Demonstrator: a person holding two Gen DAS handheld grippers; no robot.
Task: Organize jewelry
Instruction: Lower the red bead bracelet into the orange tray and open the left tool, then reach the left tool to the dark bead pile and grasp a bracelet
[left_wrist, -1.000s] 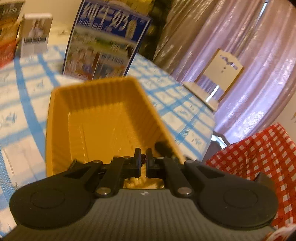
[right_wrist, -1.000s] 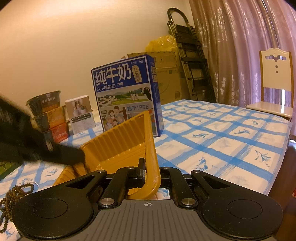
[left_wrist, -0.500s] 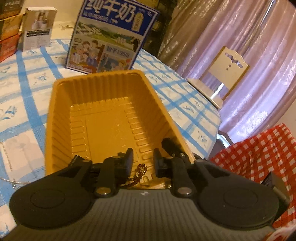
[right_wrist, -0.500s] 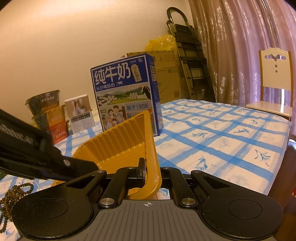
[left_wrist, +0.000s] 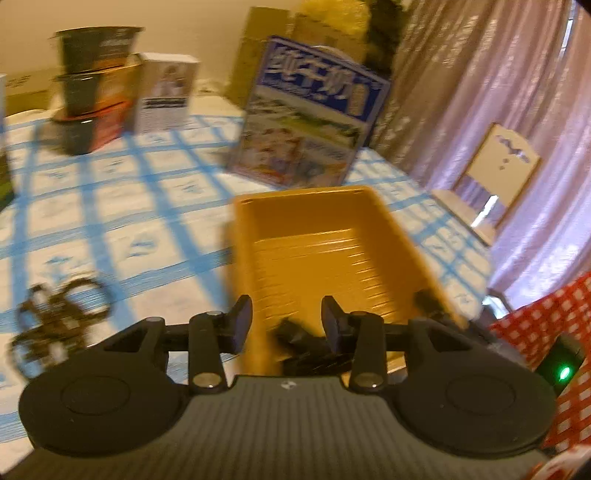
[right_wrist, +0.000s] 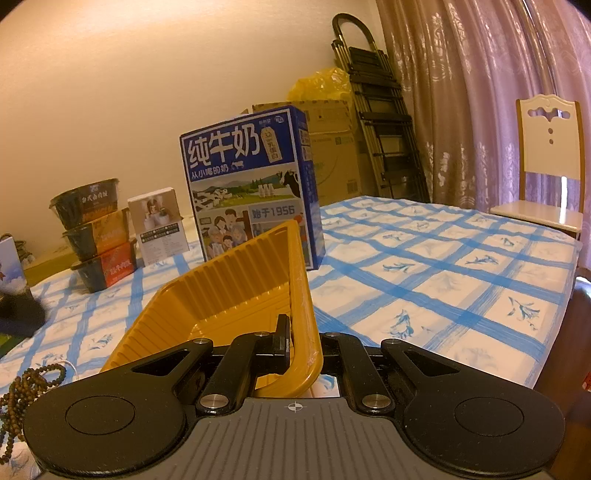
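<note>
The left gripper (left_wrist: 286, 326) has just been opening its jaws, and nothing is between them. The right gripper (right_wrist: 301, 341) is clamped on the rim of the yellow tray (right_wrist: 236, 291). The brown bead string (left_wrist: 59, 317) lies on the tablecloth (left_wrist: 147, 229), off to the left gripper's left side, nearer that hand.

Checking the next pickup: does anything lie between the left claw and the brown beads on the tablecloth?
Nothing visible does. The left claw is open and holds nothing; its jaws have just been opening. The brown beads lie to its left on bare tablecloth, apart from the yellow tray that the right claw grips by its wall.
</note>
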